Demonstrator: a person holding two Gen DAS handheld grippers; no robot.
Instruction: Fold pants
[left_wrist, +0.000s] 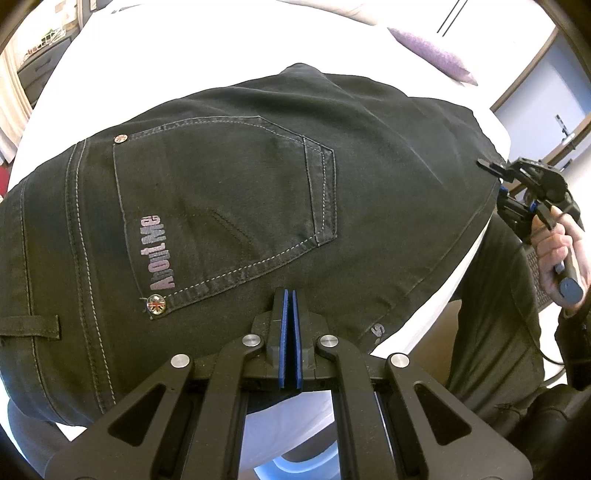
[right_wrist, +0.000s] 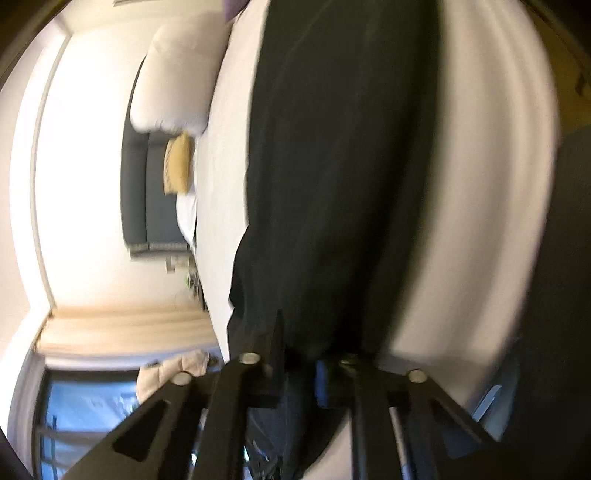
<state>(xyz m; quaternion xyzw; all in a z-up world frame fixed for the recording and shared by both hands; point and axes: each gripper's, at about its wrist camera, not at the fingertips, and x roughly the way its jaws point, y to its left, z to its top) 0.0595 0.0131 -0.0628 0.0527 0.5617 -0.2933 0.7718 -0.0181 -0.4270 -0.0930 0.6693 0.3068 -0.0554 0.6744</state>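
**Mia:** Where are the pants?

**Ben:** They lie spread on the white bed. In the left view the back pocket sits in the middle, and the waist runs off toward 9 o'clock. They look like they are already folded in half, one leg on top of the other, but that is a guess.

**Mia:** What is the left gripper doing?

**Ben:** Its two blue pads are pressed together at 6 o'clock, right at the edge of the cloth. It is not clear if any cloth is pinched between them.

**Mia:** And the right gripper?

**Ben:** Its view is blurry. The fingers look apart, with dark cloth near them. From the left view it shows at 3 o'clock, by the far end.

**Mia:** What is left?

**Ben:** Probably folding the long legs up over the top part.
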